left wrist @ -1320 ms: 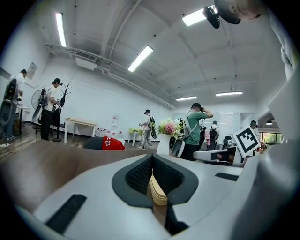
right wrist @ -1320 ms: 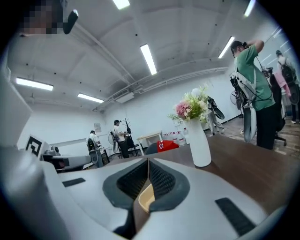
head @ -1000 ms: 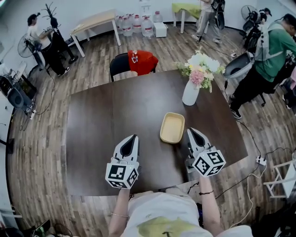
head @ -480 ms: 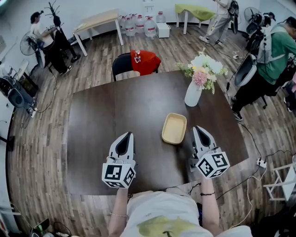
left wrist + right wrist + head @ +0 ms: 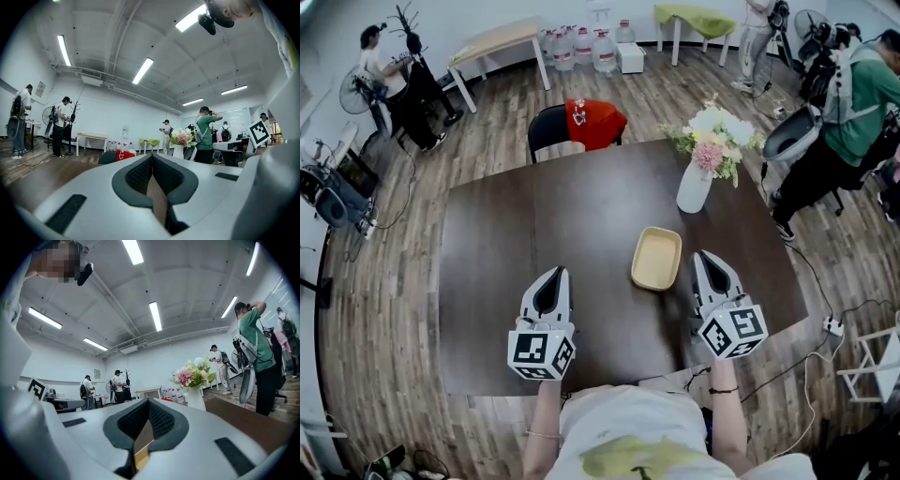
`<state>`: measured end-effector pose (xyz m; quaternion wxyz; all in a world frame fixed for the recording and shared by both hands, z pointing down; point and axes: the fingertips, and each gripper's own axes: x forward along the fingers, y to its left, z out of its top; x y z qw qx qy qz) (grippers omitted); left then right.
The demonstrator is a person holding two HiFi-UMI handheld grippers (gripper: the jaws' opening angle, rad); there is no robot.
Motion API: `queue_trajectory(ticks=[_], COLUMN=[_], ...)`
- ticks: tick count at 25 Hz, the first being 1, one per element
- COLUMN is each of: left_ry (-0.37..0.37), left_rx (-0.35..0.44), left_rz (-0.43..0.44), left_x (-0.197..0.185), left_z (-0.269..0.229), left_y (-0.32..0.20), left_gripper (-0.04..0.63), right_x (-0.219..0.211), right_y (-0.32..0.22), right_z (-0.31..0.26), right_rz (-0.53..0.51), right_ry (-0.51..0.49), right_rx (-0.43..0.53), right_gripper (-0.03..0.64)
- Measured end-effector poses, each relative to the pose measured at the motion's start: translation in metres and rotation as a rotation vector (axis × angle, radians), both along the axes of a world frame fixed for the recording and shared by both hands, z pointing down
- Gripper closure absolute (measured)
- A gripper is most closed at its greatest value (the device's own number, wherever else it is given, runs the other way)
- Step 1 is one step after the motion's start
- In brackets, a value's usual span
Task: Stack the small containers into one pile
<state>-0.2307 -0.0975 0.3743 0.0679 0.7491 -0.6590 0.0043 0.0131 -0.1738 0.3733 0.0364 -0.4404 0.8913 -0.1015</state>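
A tan, shallow rectangular container (image 5: 656, 259) lies on the dark table (image 5: 506, 244), right of the middle. I cannot tell whether others are nested in it. My right gripper (image 5: 706, 256) hovers just right of it, pointing away from me, its jaws shut and empty. In the right gripper view (image 5: 148, 401) a strip of the tan container (image 5: 142, 452) shows low behind the jaws. My left gripper (image 5: 554, 273) is well to the container's left, apart from it. In the left gripper view (image 5: 152, 157) its pads meet with nothing between them.
A white vase of flowers (image 5: 694, 187) stands on the table beyond the container. A chair with a red cloth (image 5: 581, 127) is at the far edge. People stand around the room, one in green (image 5: 853, 103) at the right.
My left gripper has shifted a little to the left, away from the container. The right gripper and the container have stayed put.
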Motion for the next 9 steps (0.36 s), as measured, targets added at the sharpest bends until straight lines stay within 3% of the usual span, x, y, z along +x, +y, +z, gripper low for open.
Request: queue_trajectory(ticks=[9], left_ry=[-0.017], left_rx=[-0.001], left_rz=[-0.010], left_x=[-0.0053], left_z=[0.0011], left_y=[-0.0066], left_gripper=[0.569], right_x=[0.0028], right_y=[-0.0059], right_z=[0.0040], right_rz=[0.011], right_ry=[0.014], right_rx=[0.002], right_gripper=[0.595])
